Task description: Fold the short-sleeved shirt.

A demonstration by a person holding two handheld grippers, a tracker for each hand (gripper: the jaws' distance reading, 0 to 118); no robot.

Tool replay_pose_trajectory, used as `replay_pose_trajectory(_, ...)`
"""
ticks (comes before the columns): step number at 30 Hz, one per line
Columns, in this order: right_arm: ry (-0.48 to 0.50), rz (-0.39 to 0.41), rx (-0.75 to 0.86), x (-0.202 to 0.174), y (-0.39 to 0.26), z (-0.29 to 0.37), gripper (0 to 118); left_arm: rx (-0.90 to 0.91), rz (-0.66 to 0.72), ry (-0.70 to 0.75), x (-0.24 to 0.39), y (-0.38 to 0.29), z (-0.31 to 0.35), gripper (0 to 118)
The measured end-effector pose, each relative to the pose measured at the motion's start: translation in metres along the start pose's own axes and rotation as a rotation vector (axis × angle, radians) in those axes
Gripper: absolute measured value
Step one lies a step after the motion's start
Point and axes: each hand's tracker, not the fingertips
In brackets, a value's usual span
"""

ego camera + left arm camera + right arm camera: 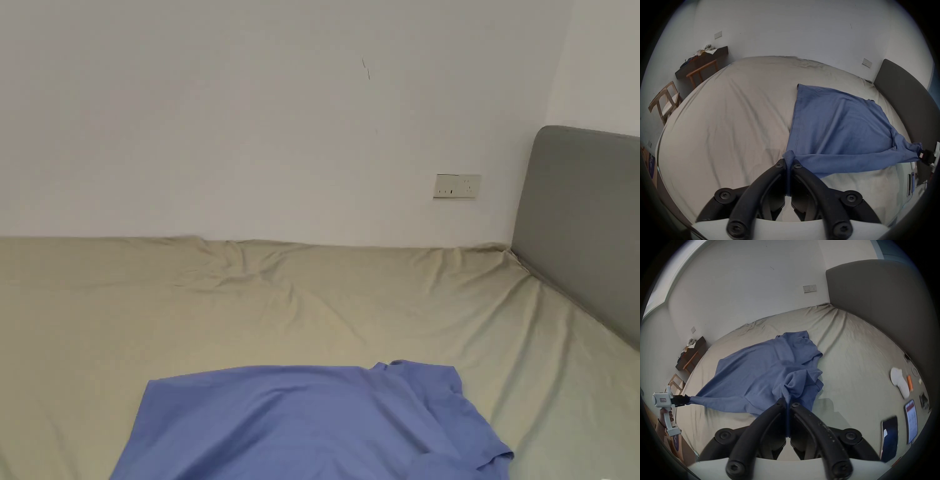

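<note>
A blue short-sleeved shirt lies spread on the beige bed sheet, its far part flat and its near edge pulled taut. In the left gripper view my left gripper is shut on a bunched corner of the shirt. Far right in that view, the right gripper pinches the shirt's other end. In the right gripper view my right gripper is shut on a fold of the shirt near a sleeve. At far left there, a hand holds the left gripper clamped on the hem corner.
A grey headboard bounds the bed on the right, a white wall behind. Phones or tablets and a white object lie on the sheet near the headboard. A wooden chair and a dark desk stand past the bed's far end.
</note>
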Motion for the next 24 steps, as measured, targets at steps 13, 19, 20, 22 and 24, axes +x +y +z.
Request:
replay_pose_trajectory(13, -0.07, -0.105, -0.051, 0.031, -0.119, 0.073, 5, 0.026, 0.108, 0.033, -0.034, -0.113, 0.081, 4)
replay_pose_trajectory(19, -0.107, -0.137, -0.113, 0.035, -0.161, 0.067, 5, -0.017, 0.084, 0.056, -0.041, -0.153, 0.072, 4)
replay_pose_trajectory(20, -0.114, -0.13, -0.127, 0.035, -0.165, 0.063, 6, -0.031, 0.115, 0.057, -0.043, -0.158, 0.067, 4)
replay_pose_trajectory(22, -0.135, -0.12, -0.132, 0.032, -0.17, 0.056, 7, -0.053, 0.149, 0.057, -0.045, -0.163, 0.059, 4)
replay_pose_trajectory(24, -0.181, -0.096, -0.156, 0.032, -0.171, 0.051, 32, -0.068, 0.156, 0.057, -0.045, -0.166, 0.053, 20)
